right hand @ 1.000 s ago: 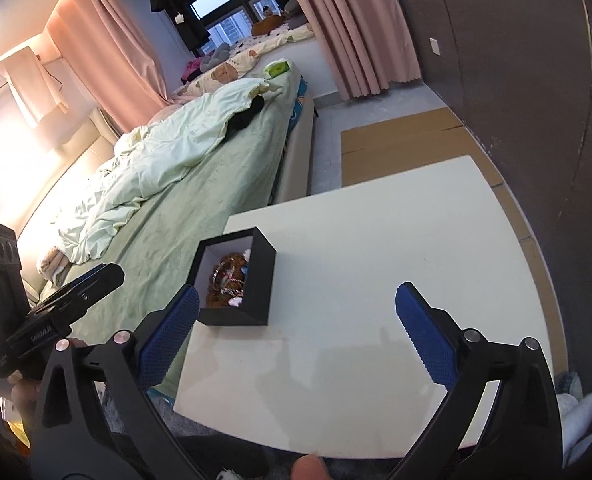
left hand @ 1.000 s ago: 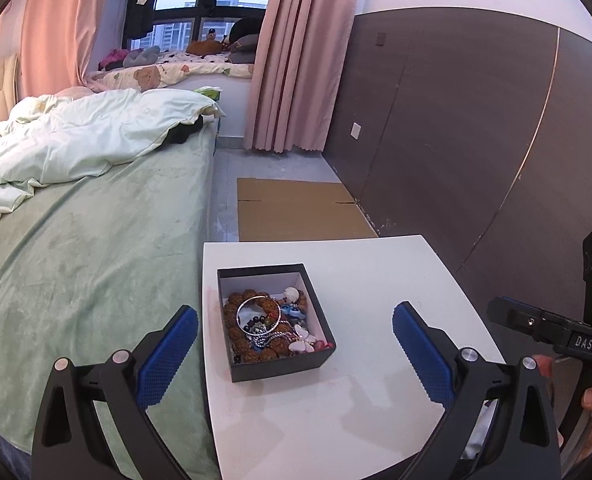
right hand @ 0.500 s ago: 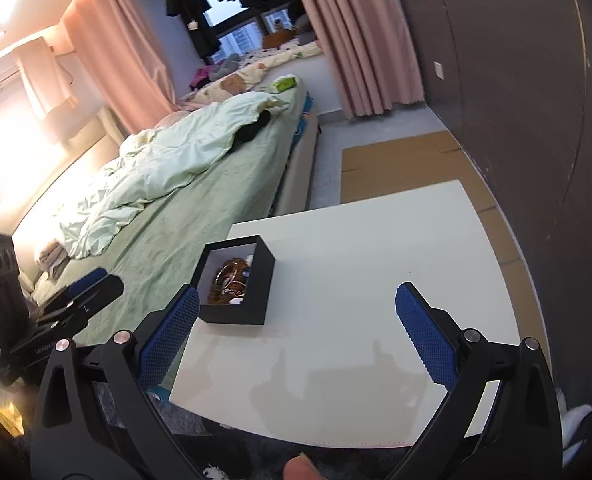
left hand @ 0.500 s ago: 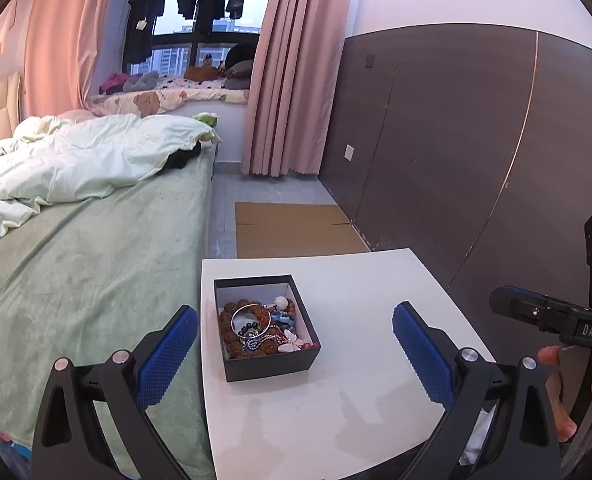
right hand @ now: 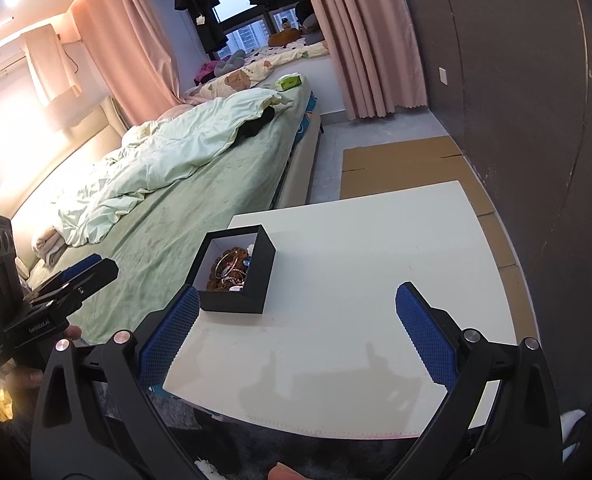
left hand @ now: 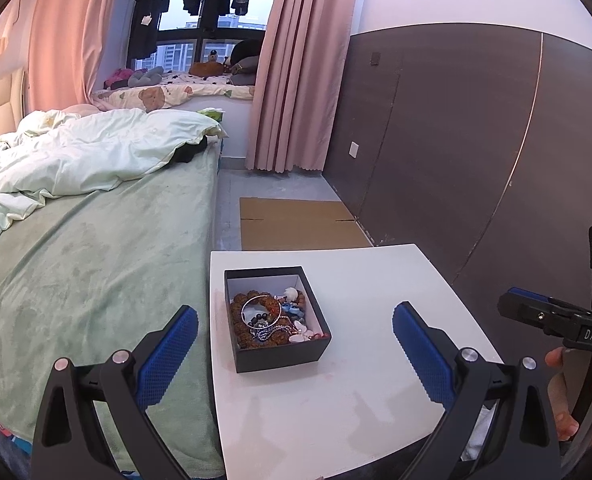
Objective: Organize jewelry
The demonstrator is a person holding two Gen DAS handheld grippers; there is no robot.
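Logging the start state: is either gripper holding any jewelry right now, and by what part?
Nothing is held. The left gripper and right gripper are both open and empty; the jewelry sits in the black box.

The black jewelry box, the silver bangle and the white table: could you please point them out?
black jewelry box (left hand: 281,356), left wrist view, front wall.
silver bangle (left hand: 243,309), left wrist view, left rim.
white table (right hand: 376,264), right wrist view, bare top.

A black box (left hand: 276,320) of jewelry (left hand: 267,318) sat on the white table (left hand: 336,392), between the wide-open left gripper (left hand: 293,344) fingers.

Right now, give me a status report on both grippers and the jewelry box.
Left gripper open, empty. Right gripper open, empty. Jewelry box on white table, full. Nothing blocking.
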